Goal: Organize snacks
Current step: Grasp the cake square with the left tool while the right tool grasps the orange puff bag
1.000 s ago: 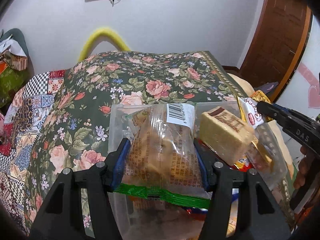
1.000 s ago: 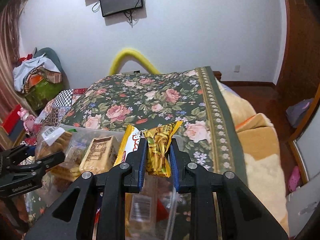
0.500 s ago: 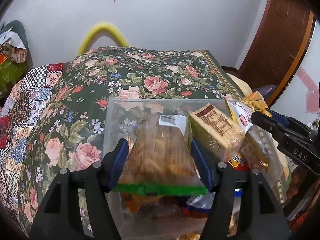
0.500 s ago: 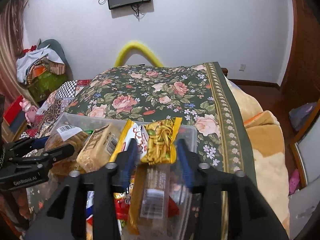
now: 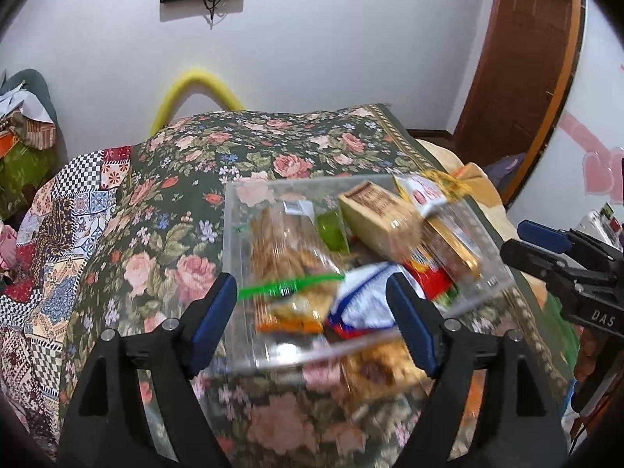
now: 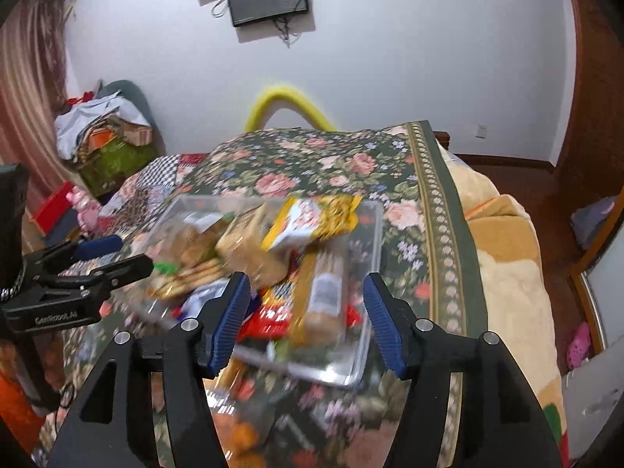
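A clear plastic box (image 5: 234, 210) sits on the floral bedspread, filled with snack packs; it also shows in the right wrist view (image 6: 374, 257). Inside lie a cracker bag with a green seal (image 5: 280, 249), a tan biscuit block (image 5: 374, 214) and a yellow noodle-snack pack (image 6: 335, 214). My left gripper (image 5: 312, 312) is open and empty, held just in front of the box. My right gripper (image 6: 306, 314) is open and empty, also just short of the box. Each gripper shows in the other's view, the right one (image 5: 546, 245) and the left one (image 6: 101, 257).
The floral bedspread (image 5: 273, 156) covers the bed, with a patchwork quilt (image 5: 58, 234) on the left and a tan blanket (image 6: 507, 273) on the right. A yellow hoop (image 6: 288, 101) stands behind the bed. A clothes pile (image 6: 101, 132) is at the left wall.
Both grippers opened and let go of their packs, the left its cracker bag and the right its yellow pack. Both pulled back from the box; the packs now lie in it.
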{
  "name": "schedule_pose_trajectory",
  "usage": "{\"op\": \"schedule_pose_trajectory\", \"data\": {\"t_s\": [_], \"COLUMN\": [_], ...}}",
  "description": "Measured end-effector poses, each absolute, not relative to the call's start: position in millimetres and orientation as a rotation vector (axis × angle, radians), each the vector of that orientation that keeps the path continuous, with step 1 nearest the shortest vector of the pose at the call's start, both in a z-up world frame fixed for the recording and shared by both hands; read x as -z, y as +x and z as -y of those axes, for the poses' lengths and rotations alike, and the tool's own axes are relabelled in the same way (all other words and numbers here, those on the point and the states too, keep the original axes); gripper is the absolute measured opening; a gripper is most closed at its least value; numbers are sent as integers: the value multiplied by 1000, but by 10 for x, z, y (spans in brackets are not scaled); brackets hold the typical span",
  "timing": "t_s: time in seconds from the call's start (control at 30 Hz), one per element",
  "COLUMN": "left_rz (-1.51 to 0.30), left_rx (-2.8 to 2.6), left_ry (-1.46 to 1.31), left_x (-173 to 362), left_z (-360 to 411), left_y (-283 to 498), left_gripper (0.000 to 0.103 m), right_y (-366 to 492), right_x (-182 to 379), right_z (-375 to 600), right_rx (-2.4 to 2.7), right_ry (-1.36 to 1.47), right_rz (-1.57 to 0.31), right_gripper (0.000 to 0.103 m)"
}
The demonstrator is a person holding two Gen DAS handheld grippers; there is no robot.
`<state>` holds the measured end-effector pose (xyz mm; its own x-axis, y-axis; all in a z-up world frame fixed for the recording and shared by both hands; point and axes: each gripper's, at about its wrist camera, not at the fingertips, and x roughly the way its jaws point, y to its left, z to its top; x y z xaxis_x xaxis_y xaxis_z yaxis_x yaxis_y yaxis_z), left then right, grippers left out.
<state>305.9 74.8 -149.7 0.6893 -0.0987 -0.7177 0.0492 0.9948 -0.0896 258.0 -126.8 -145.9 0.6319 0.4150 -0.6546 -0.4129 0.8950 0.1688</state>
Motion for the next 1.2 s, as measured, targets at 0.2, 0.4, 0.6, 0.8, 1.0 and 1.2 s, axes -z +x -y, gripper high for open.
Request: {"op": "schedule_pose_trajectory", "data": {"t_s": [0.2, 0.4, 0.6, 0.8, 1.0, 1.2], "left_rz": [-828, -882, -930, -980, -1006, -1009], "left_rx": [106, 119, 124, 139, 161, 155], "left_ry": [-43, -23, -55, -76, -74, -101], "left_x": [1558, 1748, 1949, 2124, 2200, 2272], "left_z": [-695, -653, -665, -591, -419, -233], "left_y": [2720, 2473, 2393, 2450, 2569, 2770], "left_gripper": [84, 84, 84, 84, 84, 95], "right_y": [2255, 2122, 2119, 2164, 2067, 2007], "right_x": [1568, 1863, 2186, 2359, 2312, 2233], "right_z": [1189, 1048, 904, 873, 991, 1314], "right_rx": [-503, -580, -596, -597, -598, -559], "right_ry": [-8, 4, -27, -17, -21, 3], "right_rz": [-776, -888, -982, -1030, -991, -951], "right_gripper": [68, 70, 70, 70, 51, 50]}}
